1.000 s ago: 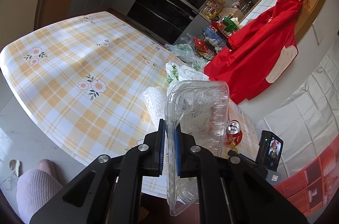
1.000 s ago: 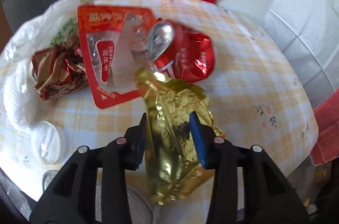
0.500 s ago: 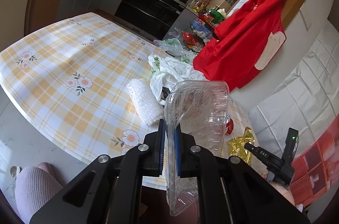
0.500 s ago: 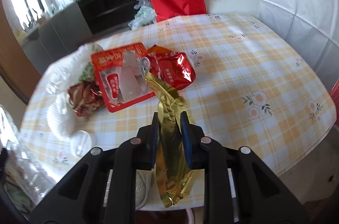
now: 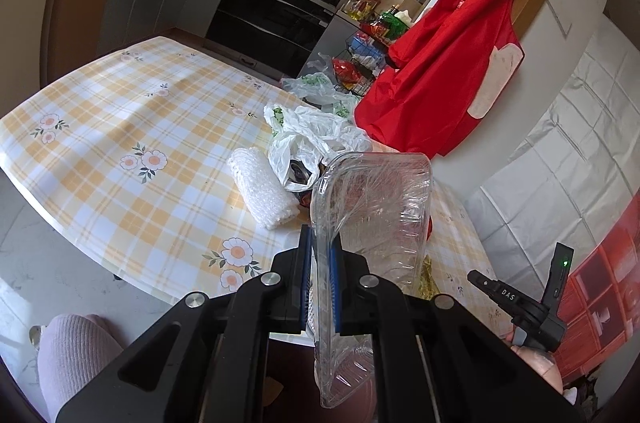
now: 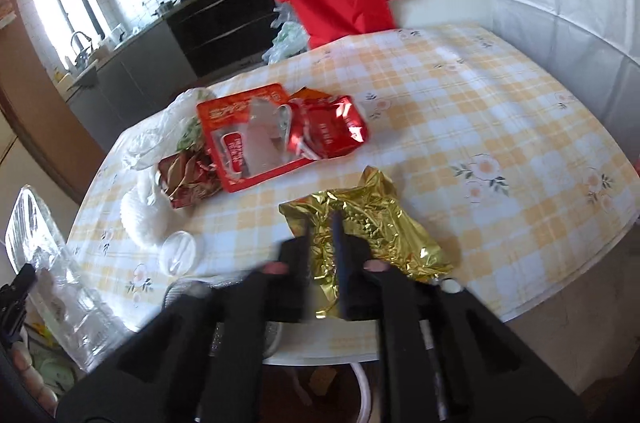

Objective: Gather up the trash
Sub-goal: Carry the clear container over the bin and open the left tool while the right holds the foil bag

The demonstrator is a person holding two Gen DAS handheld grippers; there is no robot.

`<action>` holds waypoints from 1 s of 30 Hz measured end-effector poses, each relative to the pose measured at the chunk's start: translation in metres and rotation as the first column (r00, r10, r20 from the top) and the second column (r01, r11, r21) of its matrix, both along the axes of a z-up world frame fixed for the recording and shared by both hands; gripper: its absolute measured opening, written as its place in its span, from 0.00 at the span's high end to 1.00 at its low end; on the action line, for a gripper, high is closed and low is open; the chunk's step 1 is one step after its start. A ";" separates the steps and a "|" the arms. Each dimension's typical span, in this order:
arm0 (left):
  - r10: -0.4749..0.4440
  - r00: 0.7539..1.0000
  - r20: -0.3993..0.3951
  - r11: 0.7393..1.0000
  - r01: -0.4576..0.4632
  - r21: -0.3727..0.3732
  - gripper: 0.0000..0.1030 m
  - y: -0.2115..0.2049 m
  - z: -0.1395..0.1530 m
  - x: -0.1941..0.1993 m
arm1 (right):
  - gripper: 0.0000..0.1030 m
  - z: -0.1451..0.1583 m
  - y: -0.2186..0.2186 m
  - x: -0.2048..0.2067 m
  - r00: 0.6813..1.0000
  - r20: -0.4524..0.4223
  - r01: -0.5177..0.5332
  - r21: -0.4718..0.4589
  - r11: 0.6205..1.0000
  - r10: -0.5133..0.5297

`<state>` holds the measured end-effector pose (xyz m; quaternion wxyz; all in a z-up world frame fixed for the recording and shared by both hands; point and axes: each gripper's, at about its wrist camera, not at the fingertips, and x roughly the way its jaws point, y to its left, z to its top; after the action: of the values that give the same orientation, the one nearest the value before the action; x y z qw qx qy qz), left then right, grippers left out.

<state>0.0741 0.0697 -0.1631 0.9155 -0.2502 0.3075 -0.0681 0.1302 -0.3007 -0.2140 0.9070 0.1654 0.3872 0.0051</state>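
- Right claw [image 6: 322,243]: a second ago its pads stood either side of the gold foil wrapper [image 6: 372,223] with a gap, half a second ago they pinched it narrow; now the jaws are opening again, the view is motion-blurred, and the foil lies between and beyond them. Whether the pads press on it cannot be told. The wrapper now rests spread at the near edge of the bench [image 6: 500,111], so it reads as being regripped or let go, not yet collected.
- Left claw [image 5: 320,275]: closed tight, as in both earlier views, on the thin wall of a clear plastic clamshell tray [image 5: 376,215], held upright off the bench edge. The tray serves, it seems, as the receptacle or as one item already gathered.
- The left view has drifted across the bench: more of the litter pile shows than a second ago.
- Materials. Gold wrapper: crinkled metallised film, mirror-bright, springy. Clamshell: rigid, transparent, ribbed, rounded corners.
- Red snack pouch [image 6: 244,139]: flat, glossy, with a clear window; beside it a crumpled red foil bag [image 6: 332,131].
- White plastic carrier bag [image 5: 316,139]: thin, limp, mouth gaping; just beside it a roll of bubble wrap [image 5: 260,191], pebbled and cylindrical.
- Small round translucent lid [image 6: 178,253]: lying flat near the bench edge.
- Bench cover: smooth yellow-and-white check oilcloth with printed flowers.
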 end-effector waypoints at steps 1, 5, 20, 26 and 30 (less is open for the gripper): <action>-0.001 1.000 0.000 1.000 0.001 0.000 0.92 0.000 0.000 -0.001 | 0.66 -0.003 -0.002 -0.001 1.000 -0.005 0.004 -0.007 1.000 -0.004; -0.008 1.000 -0.008 1.000 0.008 0.003 0.92 -0.002 -0.003 0.000 | 0.59 -0.025 -0.021 -0.005 0.998 -0.045 0.042 -0.063 0.997 -0.045; -0.026 0.998 -0.061 1.000 0.027 0.016 0.92 -0.011 -0.020 0.013 | 0.43 -0.096 -0.059 -0.001 0.978 -0.157 0.180 0.285 0.941 -0.139; -0.035 0.997 -0.069 0.999 0.036 0.026 0.92 -0.013 -0.022 0.014 | 0.89 -0.099 -0.065 0.006 0.974 -0.155 0.213 0.369 0.905 -0.166; -0.051 0.997 -0.063 0.998 0.053 0.033 0.92 -0.015 -0.021 0.012 | 0.91 -0.078 -0.065 -0.002 0.983 -0.075 0.185 0.344 0.921 -0.169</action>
<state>0.0864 0.0550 -0.1845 0.9076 -0.2282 0.3436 -0.0786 0.1281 -0.3654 -0.2920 0.8512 0.3582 0.3834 -0.0118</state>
